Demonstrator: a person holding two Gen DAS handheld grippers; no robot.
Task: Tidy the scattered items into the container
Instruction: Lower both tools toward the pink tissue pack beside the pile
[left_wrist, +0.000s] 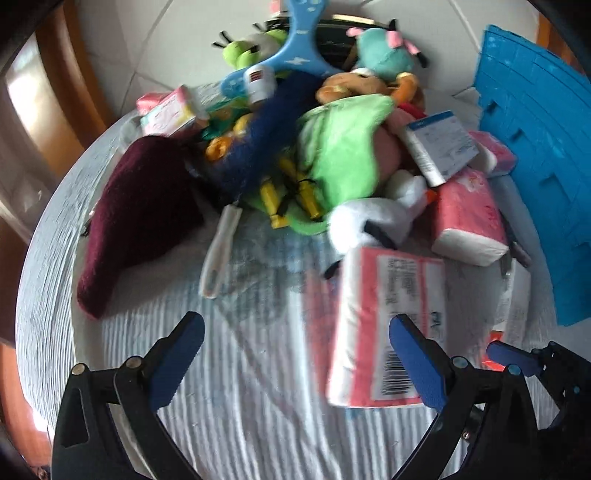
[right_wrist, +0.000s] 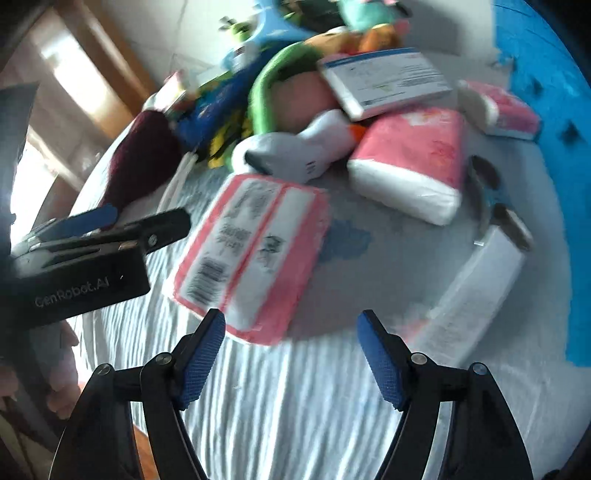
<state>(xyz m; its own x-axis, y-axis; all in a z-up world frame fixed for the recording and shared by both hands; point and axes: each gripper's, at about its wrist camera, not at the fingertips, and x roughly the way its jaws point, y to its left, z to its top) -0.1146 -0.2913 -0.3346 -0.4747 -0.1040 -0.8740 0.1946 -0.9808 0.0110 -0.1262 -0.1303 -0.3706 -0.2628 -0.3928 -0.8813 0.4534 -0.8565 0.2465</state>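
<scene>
Both frames are blurring a bit. The left gripper (left_wrist: 295, 354) is hanging jaws wide apart over the striped cloth (left_wrist: 258, 406), nothing between the pads. The right gripper (right_wrist: 293, 354) is likewise standing apart and empty, pads clear of everything.

A pink tissue pack with a barcode (right_wrist: 251, 254) is lying flat on the cloth just ahead of the right gripper; in the left wrist view the same pack (left_wrist: 384, 328) is sitting just beside the left gripper's right-hand finger, and whether they touch cannot be told. A second pink tissue pack (right_wrist: 410, 166) is lying beyond it, and a third, smaller one (right_wrist: 498, 110) is sitting near the blue container (right_wrist: 546, 122), which is running along the right edge of both views.

A white plush (right_wrist: 291, 151) is lying between the first two packs and the pile. A white-and-blue carton (right_wrist: 384, 77) is resting tilted on top of the pile, against a green plush (left_wrist: 343, 147). A maroon knit piece (left_wrist: 136, 221) is lying at the left of the cloth, a white tool handle (left_wrist: 218, 254) beside it. Yellow plastic pieces (left_wrist: 291, 195) and a dark blue fuzzy item (left_wrist: 255, 144) are sitting mid-pile, and a teal plush (left_wrist: 384, 51) and a blue plastic toy (left_wrist: 291, 55) are at the far end. A white box (right_wrist: 476, 288) is lying near the container, at the right.

Nothing is showing inside the container.
</scene>
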